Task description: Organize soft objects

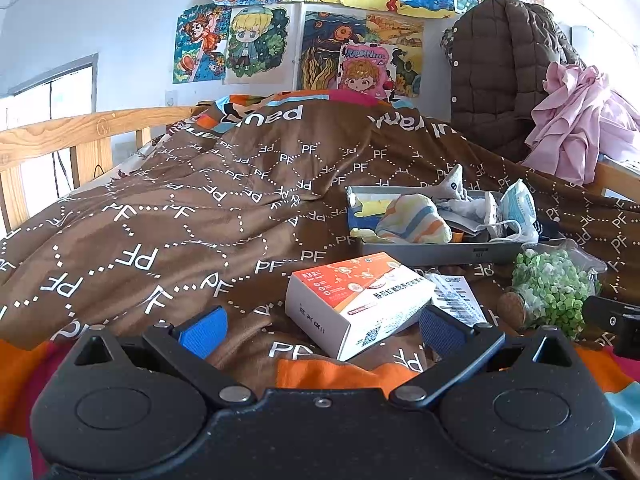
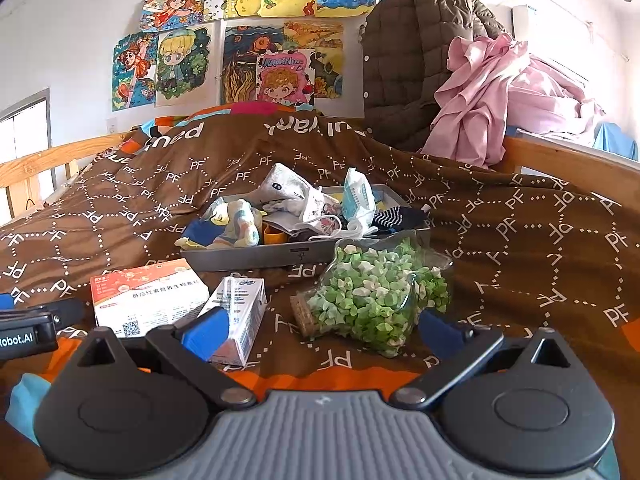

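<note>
A grey tray [image 1: 440, 251] [image 2: 256, 258] sits on the brown quilt. It holds soft things: a striped cloth [image 1: 416, 220] [image 2: 240, 222], grey and white socks [image 1: 456, 190] [image 2: 288, 192], a tissue pack [image 1: 518, 200] [image 2: 358, 196] and a face mask. My left gripper [image 1: 320, 330] is open and empty; its fingers flank an orange-white box [image 1: 360, 300] [image 2: 144, 300] in front of the tray. My right gripper [image 2: 322, 332] is open and empty, low over the quilt, near a white carton [image 2: 236, 316] and a corked bottle of green paper stars [image 1: 552, 292] [image 2: 376, 300].
The brown PF quilt [image 1: 180, 220] [image 2: 520, 240] covers the bed. Wooden rails [image 1: 60, 136] [image 2: 568, 160] run along both sides. A brown jacket [image 1: 496, 72] [image 2: 408, 60] and pink cloth [image 1: 580, 120] [image 2: 488, 92] hang at the back right. Drawings cover the wall.
</note>
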